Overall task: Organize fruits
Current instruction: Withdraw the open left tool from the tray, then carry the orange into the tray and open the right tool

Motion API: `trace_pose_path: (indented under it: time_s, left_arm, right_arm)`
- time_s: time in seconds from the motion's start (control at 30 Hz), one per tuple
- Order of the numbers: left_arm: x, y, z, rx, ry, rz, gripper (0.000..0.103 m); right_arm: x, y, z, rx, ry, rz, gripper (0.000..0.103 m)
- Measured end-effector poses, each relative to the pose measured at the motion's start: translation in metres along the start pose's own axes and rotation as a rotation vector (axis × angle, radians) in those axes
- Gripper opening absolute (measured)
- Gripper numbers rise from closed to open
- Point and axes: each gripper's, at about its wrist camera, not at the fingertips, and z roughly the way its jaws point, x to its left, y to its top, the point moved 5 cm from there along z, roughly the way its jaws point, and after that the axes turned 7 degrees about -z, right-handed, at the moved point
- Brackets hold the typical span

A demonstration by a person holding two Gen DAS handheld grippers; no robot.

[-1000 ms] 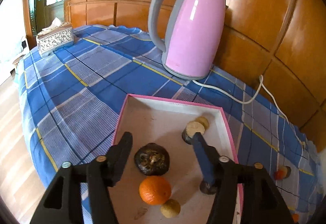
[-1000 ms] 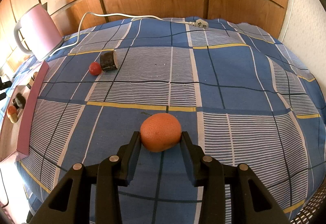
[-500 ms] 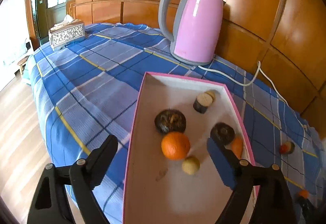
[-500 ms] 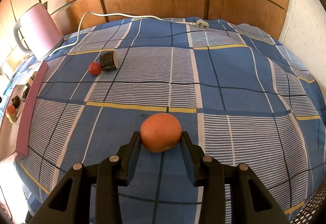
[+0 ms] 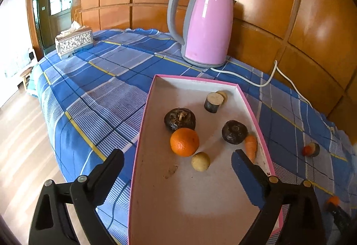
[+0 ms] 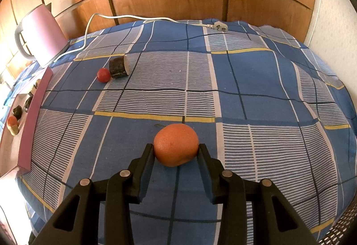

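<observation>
A pink-rimmed box (image 5: 142,133) lies on the blue checked cloth and holds an orange (image 5: 184,142), two dark round fruits (image 5: 179,119) (image 5: 234,132), a small yellow fruit (image 5: 200,161), a small carrot (image 5: 251,145) and a cut stub (image 5: 213,102). My left gripper (image 5: 177,161) is open and empty, above the box's near end. My right gripper (image 6: 175,151) is shut on a second orange (image 6: 175,144) resting on the cloth. A red tomato (image 6: 103,75) and a dark cut piece (image 6: 118,67) lie further back left.
A pink kettle (image 5: 206,26) stands behind the box, its white cord (image 6: 138,18) and plug (image 6: 219,26) trailing along the wooden wall. A tissue box (image 5: 74,40) sits at the far left corner. The table edge drops to wooden floor on the left.
My left gripper has pulled back from the box and opened wider, so more of the box's contents show. My right gripper and its orange have not moved.
</observation>
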Motion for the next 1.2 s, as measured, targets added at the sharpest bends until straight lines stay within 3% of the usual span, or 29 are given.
trace_pose_path:
  time_s: [0.27, 0.47, 0.73, 1.2]
  left_arm:
    - [-0.002, -0.003, -0.006, -0.02, 0.003, 0.027, 0.097]
    - [-0.002, -0.007, -0.006, -0.001, -0.013, 0.034, 0.097]
    - [0.0, -0.007, -0.012, -0.014, -0.02, 0.044, 0.097]
    - [0.018, 0.003, -0.022, -0.045, -0.023, -0.003, 0.097]
  right_arm:
    - [0.01, 0.002, -0.001, 0.002, 0.04, -0.013, 0.039]
    - [0.036, 0.004, -0.001, 0.014, 0.129, -0.052, 0.039]
    - [0.081, 0.003, -0.008, 0.027, 0.261, -0.125, 0.039]
    - [0.19, 0.042, -0.04, -0.018, 0.508, -0.322, 0.039]
